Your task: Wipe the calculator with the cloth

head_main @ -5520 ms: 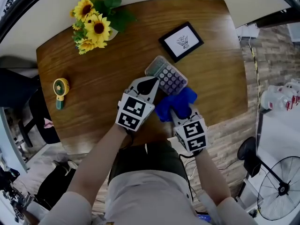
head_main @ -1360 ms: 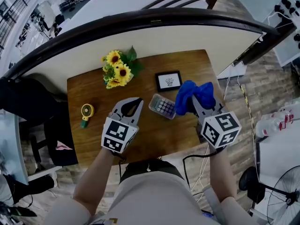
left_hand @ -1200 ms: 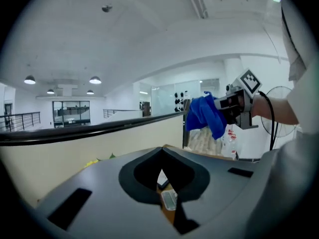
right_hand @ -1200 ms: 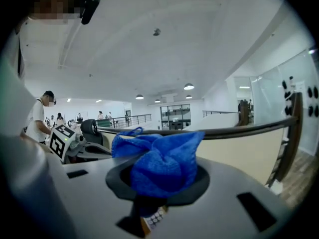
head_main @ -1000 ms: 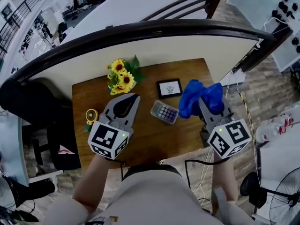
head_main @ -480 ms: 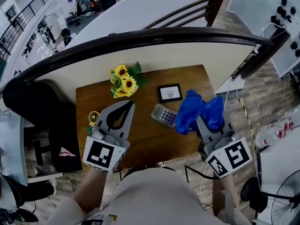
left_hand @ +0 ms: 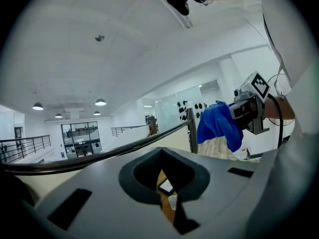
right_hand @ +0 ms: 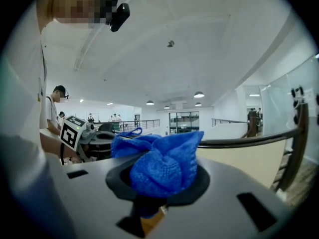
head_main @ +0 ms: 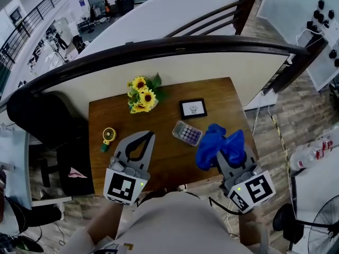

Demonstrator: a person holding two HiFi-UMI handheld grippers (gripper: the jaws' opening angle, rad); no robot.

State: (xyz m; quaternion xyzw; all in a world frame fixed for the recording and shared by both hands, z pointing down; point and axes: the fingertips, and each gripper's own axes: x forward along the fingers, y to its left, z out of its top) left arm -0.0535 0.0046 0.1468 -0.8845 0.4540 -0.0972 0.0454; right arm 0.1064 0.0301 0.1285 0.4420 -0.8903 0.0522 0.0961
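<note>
From the head view I see both tongs held up well off the desk [head_main: 167,155]. The calculator [head_main: 187,133] lies flat on the wood ahead of them, between the two and nearer the right tongs [head_main: 224,151], clear of the blue cloth [head_main: 214,144] bunched in their closed grip. The right gripper view confirms that hold: the cloth [right_hand: 162,166] fills the jaw opening and blocks most of what lies beyond. It also shows the other tool's square marker to the left and people far off. The left tongs [head_main: 149,136] are pressed together with nothing between them. Their own view points at a white ceiling, with only a sliver of desk visible through the jaw opening and the cloth [left_hand: 219,126] hanging off to the right. Beyond the calculator stand a small picture frame [head_main: 193,108] and sunflowers [head_main: 142,94]. A yellow hand fan [head_main: 108,137] lies just left of the left tongs. A dark curved railing [head_main: 159,49] runs behind the desk. The print in the frame is too small to read.
</note>
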